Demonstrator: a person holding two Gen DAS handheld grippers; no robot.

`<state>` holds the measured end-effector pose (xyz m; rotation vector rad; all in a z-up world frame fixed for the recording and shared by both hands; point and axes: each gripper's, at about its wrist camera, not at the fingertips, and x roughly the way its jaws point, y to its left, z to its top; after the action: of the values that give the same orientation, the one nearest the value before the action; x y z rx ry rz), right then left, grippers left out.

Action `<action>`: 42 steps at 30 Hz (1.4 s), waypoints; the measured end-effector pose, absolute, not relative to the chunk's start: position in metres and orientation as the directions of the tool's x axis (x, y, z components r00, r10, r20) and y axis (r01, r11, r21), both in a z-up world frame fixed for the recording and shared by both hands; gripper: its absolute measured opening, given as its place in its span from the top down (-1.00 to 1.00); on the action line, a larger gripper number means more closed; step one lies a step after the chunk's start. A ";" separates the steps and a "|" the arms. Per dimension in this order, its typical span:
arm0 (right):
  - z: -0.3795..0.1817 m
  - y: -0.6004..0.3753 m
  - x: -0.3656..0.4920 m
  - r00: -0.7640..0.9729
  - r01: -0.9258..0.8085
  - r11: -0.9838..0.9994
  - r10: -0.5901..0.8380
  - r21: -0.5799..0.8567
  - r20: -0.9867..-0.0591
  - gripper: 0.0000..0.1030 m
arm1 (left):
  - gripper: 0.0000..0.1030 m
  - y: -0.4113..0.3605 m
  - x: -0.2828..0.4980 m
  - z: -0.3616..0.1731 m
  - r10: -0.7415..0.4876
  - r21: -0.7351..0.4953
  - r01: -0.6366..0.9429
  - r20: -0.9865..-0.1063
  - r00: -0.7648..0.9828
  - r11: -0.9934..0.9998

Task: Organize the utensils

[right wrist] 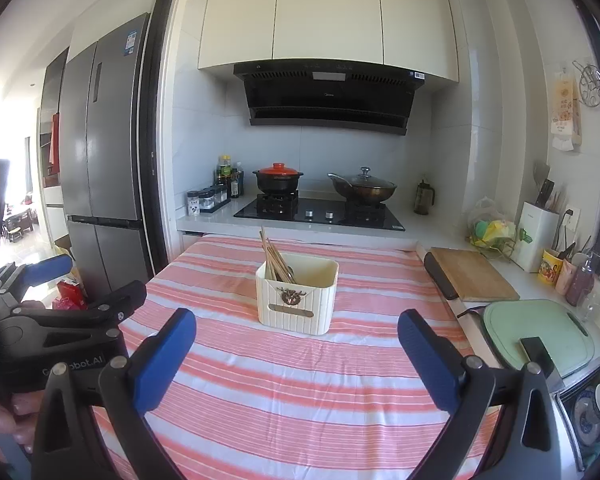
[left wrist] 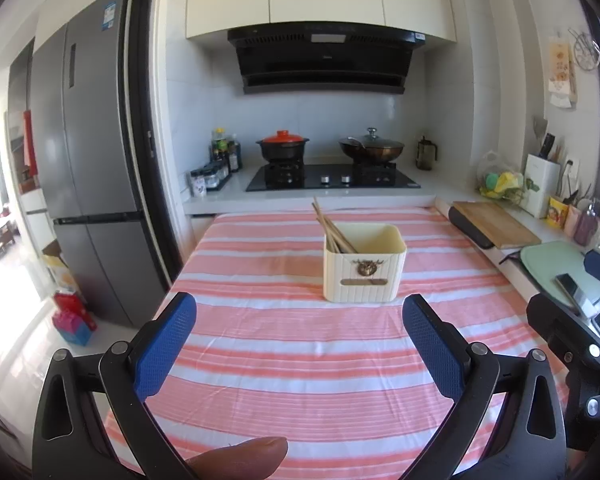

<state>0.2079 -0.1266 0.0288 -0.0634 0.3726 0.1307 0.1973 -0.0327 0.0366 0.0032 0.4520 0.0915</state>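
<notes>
A cream ribbed utensil holder (left wrist: 362,280) with a brown ornament stands on the pink-and-white striped cloth (left wrist: 292,360). Several wooden chopsticks (left wrist: 332,228) lean inside it at its left. It also shows in the right wrist view (right wrist: 296,300), with the chopsticks (right wrist: 274,258) and a dark utensil beside them. My left gripper (left wrist: 300,316) is open and empty, held above the cloth in front of the holder. My right gripper (right wrist: 296,332) is open and empty too, just in front of the holder. The left gripper's body (right wrist: 72,320) shows at the left of the right wrist view.
Behind the table is a counter with a gas hob (left wrist: 332,178), a red-lidded pot (left wrist: 283,146) and a lidded wok (left wrist: 371,148). At right lie a wooden board (right wrist: 470,274), a green board (right wrist: 540,336) and jars. A fridge (left wrist: 88,160) stands at left.
</notes>
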 end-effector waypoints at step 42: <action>0.022 -0.128 0.213 0.917 -0.132 0.991 0.111 -0.030 -0.384 -0.99 | -0.99 -0.028 0.208 0.024 0.099 0.014 -0.106 -0.474 0.875 0.994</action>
<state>0.2128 -0.1276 0.0220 -0.0553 0.3920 0.1250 0.2083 -0.0282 0.0235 -0.0127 0.4939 0.1070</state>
